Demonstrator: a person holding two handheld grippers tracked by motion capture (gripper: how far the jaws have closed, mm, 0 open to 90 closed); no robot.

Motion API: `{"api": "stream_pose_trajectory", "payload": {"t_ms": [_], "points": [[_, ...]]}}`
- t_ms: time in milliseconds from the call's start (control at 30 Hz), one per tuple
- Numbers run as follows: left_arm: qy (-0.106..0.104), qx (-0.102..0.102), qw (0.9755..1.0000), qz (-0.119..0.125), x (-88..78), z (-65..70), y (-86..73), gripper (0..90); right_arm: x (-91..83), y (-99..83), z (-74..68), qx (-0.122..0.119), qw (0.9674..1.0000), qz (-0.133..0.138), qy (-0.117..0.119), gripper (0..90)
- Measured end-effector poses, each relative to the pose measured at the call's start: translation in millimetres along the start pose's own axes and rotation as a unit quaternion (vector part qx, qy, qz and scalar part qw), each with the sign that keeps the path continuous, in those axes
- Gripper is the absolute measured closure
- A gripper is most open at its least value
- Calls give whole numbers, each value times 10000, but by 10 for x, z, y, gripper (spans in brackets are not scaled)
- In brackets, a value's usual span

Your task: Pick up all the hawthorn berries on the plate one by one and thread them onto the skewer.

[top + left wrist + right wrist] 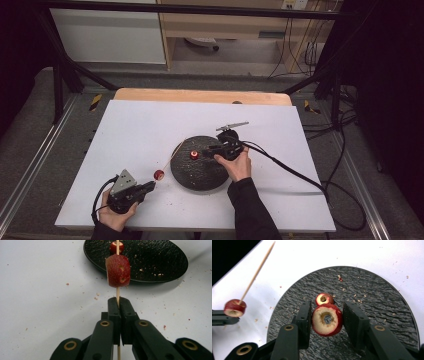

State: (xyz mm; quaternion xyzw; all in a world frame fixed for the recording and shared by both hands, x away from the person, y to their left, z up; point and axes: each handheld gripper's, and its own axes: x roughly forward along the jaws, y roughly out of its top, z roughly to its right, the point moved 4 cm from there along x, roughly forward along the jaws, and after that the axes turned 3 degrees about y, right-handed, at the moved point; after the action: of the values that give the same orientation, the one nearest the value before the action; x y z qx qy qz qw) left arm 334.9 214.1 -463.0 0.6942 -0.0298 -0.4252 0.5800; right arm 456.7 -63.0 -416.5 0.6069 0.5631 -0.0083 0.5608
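My left gripper [119, 300] is shut on a thin wooden skewer [117, 291] with a red fruit slice [118, 270] threaded just beyond the jaws. In the high view this gripper [149, 186] sits at the front left of the white table, and the skewer [172, 156] slants up towards the black plate [200, 175]. Over the plate [374, 297], my right gripper [327, 308] is shut on a cored red fruit slice [327, 319] whose hole faces the camera. A second, smaller cored slice [324, 299] lies on the plate just beyond the jaws.
The white table top [150, 125] carries scattered fruit crumbs [96, 296] near the plate. A black cable [290, 170] trails from the right gripper off the table's right side. A wooden board edge [200, 95] runs along the back.
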Motion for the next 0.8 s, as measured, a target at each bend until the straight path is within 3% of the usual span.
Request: {"api": "stream_pose_trajectory", "payload": {"t_ms": [433, 800], "points": [[12, 31, 10000, 13, 9, 30, 5, 878, -102, -241, -20, 381, 9954, 778, 414, 603], [-10, 41, 10000, 26, 20, 60, 10, 878, -147, -367, -88, 659, 9834, 1502, 776, 603]]}}
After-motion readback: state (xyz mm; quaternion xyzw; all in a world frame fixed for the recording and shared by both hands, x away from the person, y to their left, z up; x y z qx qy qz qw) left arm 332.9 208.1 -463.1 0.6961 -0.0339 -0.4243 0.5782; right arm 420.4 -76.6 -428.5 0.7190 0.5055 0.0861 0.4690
